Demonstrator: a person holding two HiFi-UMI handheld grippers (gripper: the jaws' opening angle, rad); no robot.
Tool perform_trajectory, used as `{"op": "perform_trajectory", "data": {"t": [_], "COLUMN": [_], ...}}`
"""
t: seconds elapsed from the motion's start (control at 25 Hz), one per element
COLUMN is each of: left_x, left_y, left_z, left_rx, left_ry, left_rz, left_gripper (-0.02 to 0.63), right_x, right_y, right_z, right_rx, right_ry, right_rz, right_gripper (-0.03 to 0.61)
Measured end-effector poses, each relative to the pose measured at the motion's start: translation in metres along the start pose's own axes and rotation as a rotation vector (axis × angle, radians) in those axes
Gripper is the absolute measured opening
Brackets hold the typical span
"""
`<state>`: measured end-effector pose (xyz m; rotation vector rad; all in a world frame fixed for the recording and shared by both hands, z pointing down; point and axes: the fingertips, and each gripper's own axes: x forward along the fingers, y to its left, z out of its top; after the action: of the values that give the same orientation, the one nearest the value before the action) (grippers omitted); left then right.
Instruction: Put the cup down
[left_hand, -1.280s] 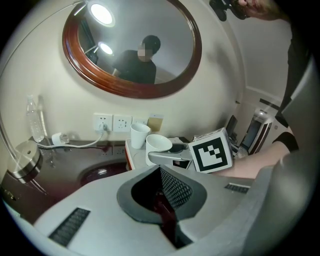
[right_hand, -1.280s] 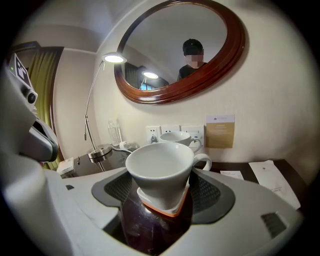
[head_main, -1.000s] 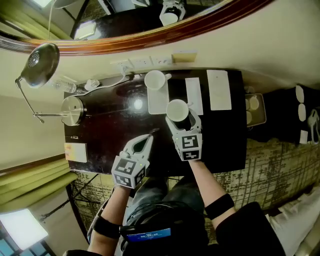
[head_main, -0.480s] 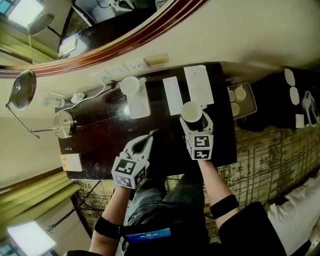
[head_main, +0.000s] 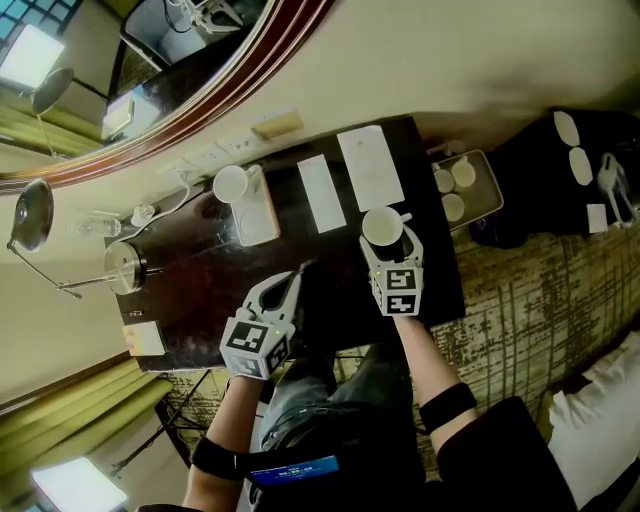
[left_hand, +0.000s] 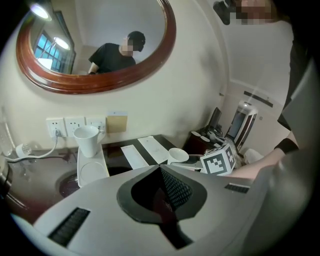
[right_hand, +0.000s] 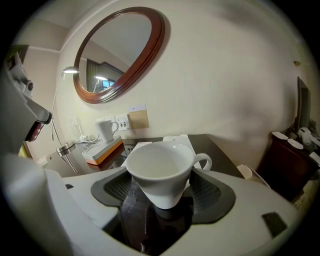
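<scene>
Head view first: the right gripper (head_main: 387, 243) is out over the right half of the dark desk (head_main: 210, 290), not far from its right edge, and its jaws are spread wide around a white cup (head_main: 381, 226), rim up. The left gripper (head_main: 297, 273) hangs over the desk's near edge, jaws pressed together with nothing in them. Up by the far edge a second cup (head_main: 231, 184) stands on a white tray (head_main: 258, 208), with two paper sheets (head_main: 322, 193) just to its right. Left gripper view now: the left gripper's tips (left_hand: 160, 169) meet in a point, empty, and beyond them sit the cup (left_hand: 178, 155) and the right gripper's marker cube (left_hand: 220, 159); the oval mirror (left_hand: 95, 85) hangs on the wall above. Right gripper view: the cup (right_hand: 160, 172) fills the middle, upright, handle to the right, both pads against its sides, bottom low over the dark top; whether it touches the desk I cannot tell.
</scene>
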<state>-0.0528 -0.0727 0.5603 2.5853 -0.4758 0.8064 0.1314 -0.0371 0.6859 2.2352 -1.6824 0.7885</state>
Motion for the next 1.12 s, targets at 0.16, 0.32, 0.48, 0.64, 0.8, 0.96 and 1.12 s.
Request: {"op": "perform_trajectory", "data": {"t": [0.16, 0.32, 0.48, 0.64, 0.8, 0.96, 1.12], "left_x": [0.004, 0.005, 0.001, -0.009, -0.020, -0.029, -0.040], "left_y": [-0.012, -0.017, -0.024, -0.026, -0.024, -0.020, -0.007], "left_z": [0.005, 0.004, 0.013, 0.021, 0.026, 0.026, 0.026], "left_rx": [0.008, 0.019, 0.026, 0.019, 0.006, 0.011, -0.007], "left_ry": [0.006, 0.004, -0.010, -0.033, -0.055, -0.075, -0.102], "left_rz": [-0.007, -0.004, 0.000, 0.010, 0.026, 0.032, 0.052], "left_gripper": [0.000, 0.001, 0.002, 0.000, 0.002, 0.001, 0.000], "right_x": [-0.003, -0.006, -0.011, -0.021, -0.041, -0.067, -0.081], "right_y": [-0.002, -0.003, -0.003, 0.000, 0.011, 0.029, 0.065], "right_z": [-0.004, -0.005, -0.001, 0.006, 0.013, 0.033, 0.064], "right_rx": [0.002, -0.028, -0.031, -0.055, -0.101, -0.117, -0.135], "right_ry": [0.003, 0.024, 0.037, 0.057, 0.089, 0.081, 0.079], "right_rz": [0.013, -0.004, -0.015, -0.002, 0.015, 0.057, 0.198], "right_gripper": [0.408, 0.424, 0.469, 0.469, 0.469, 0.466, 0.403]}}
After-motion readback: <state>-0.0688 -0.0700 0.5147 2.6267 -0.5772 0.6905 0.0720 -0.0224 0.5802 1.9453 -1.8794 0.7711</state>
